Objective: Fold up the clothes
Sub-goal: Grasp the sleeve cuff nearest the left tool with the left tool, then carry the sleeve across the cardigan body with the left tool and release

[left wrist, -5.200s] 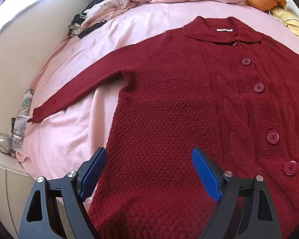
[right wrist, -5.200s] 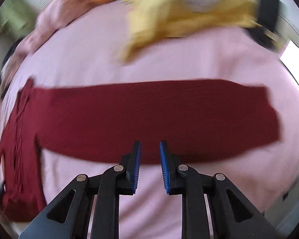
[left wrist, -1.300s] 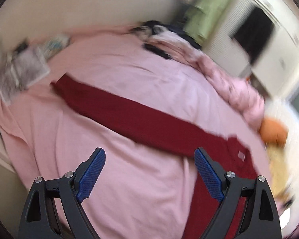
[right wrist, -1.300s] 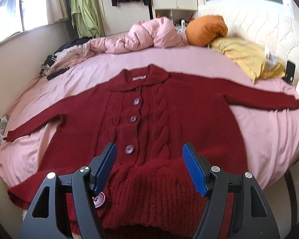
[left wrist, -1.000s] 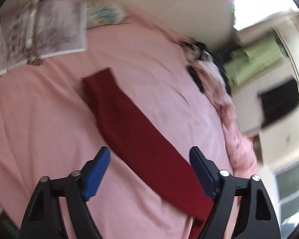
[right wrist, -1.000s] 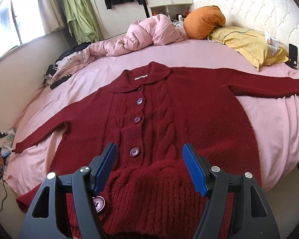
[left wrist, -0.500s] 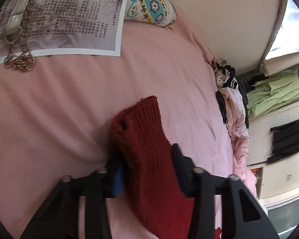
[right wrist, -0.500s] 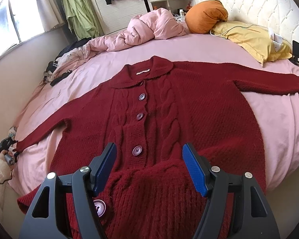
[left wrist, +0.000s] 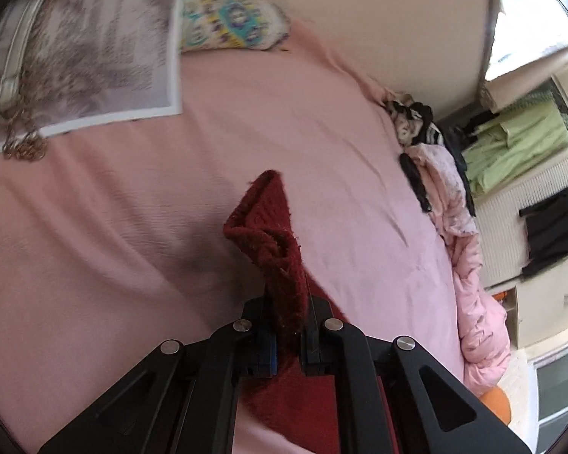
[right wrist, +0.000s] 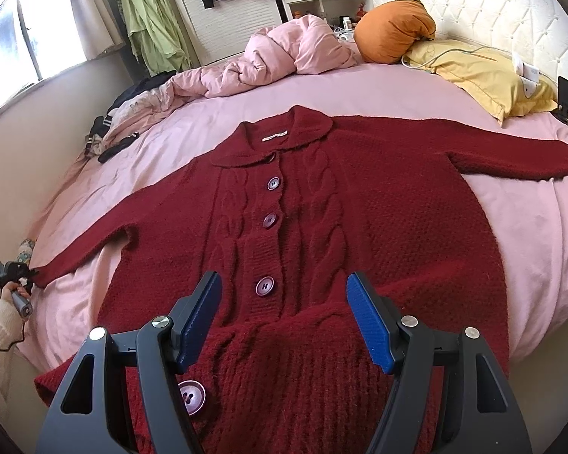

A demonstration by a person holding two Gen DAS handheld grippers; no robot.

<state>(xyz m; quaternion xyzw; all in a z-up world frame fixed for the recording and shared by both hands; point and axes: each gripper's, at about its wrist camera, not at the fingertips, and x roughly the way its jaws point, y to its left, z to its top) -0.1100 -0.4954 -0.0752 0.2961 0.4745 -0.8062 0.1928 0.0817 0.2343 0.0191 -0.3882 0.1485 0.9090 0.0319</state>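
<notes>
Pink bed (right wrist: 530,234), left tongs (left wrist: 288,335) clamped on red cardigan (right wrist: 359,219) cuff (left wrist: 272,234), right tongs (right wrist: 284,317) apart above hem.

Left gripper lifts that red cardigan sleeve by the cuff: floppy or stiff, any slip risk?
Probably floppy: the cuff already buckles ahead of the shut left gripper. The chunky fuzzy knit likely grips the pads well. The cardigan looks bulky, so the sleeve may drag.
</notes>
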